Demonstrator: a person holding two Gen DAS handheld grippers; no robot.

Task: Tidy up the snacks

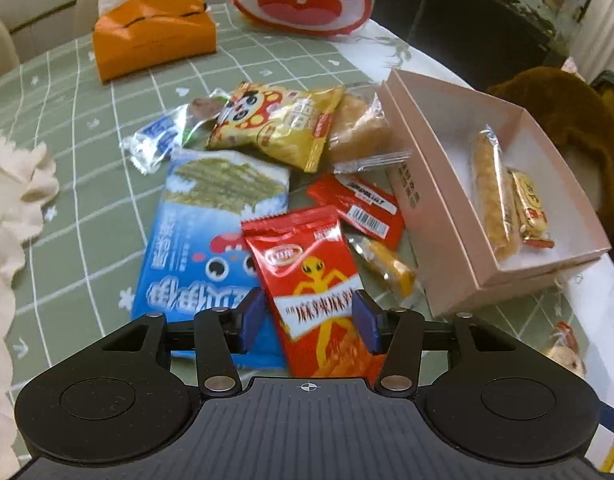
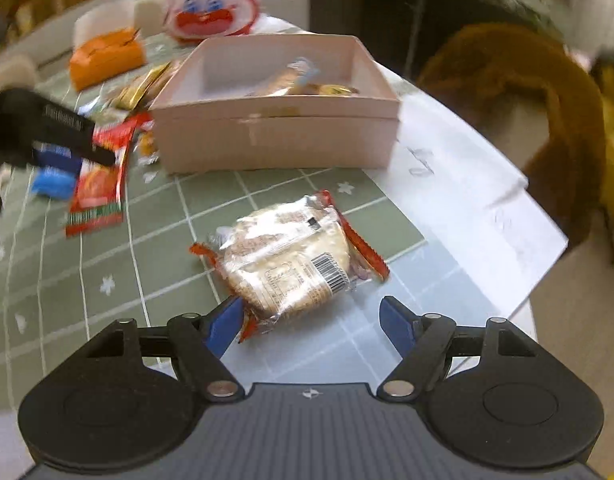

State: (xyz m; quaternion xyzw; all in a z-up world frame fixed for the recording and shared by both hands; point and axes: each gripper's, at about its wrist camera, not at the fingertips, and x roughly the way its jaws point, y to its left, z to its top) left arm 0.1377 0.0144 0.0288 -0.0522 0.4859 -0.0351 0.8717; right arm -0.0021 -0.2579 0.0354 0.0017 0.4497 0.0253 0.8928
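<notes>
A: L gripper [image 1: 309, 314]?
B: We log jaws part-open, red packet [image 1: 321, 280] between pads, lying on the blue bag [image 1: 195, 248].
A: R gripper [image 2: 313, 314]?
B: Wide, nothing held; rice cracker [image 2: 285, 258] on the table [image 2: 47, 288] just ahead. Pink box [image 2: 275, 136] beyond.

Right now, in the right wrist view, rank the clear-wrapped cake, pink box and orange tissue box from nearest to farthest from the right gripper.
1. Clear-wrapped cake, just ahead of the right gripper.
2. Pink box, behind it.
3. Orange tissue box, far left.
</notes>
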